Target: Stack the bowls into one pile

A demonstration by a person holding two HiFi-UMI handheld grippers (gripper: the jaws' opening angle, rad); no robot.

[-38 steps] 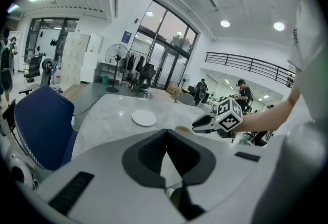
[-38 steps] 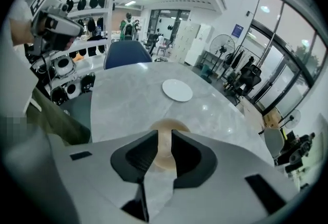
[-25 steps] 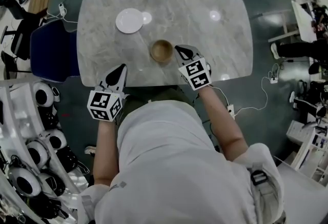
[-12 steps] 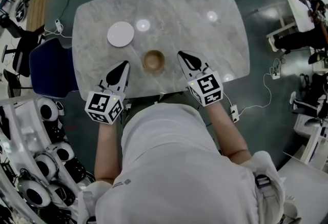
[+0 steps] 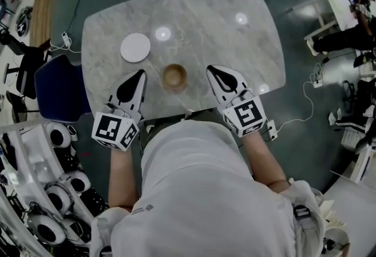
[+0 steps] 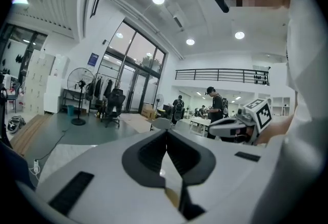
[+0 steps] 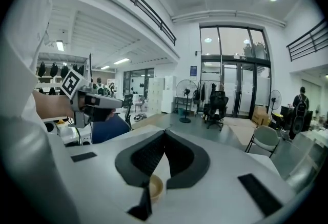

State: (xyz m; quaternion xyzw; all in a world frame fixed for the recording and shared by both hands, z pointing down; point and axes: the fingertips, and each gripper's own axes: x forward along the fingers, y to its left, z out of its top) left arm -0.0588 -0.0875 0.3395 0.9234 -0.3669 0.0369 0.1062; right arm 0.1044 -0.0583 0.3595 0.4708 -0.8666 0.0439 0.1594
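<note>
A wooden bowl (image 5: 174,76) stands upright near the front edge of the marble table (image 5: 235,44), and a sliver of the bowl (image 7: 155,187) shows below my right jaws. A white bowl (image 5: 135,47), which looks like a flat disc from above, sits apart at the back left. My left gripper (image 5: 140,74) hovers left of the wooden bowl, shut and holding nothing. My right gripper (image 5: 212,68) hovers to the bowl's right, also shut and empty. Neither touches a bowl. Each gripper view looks level across the room, with the other gripper (image 6: 241,125) (image 7: 84,100) off to the side.
A blue chair (image 5: 56,88) stands at the table's left side. White equipment with round parts (image 5: 53,203) crowds the lower left. Cables and a power strip (image 5: 305,103) lie on the floor to the right. Chairs and people stand farther off in the room.
Both grippers have risen and drawn back from the wooden bowl toward the person. The right one was beside the bowl's rim and now stands clear. The bowls have not moved.
</note>
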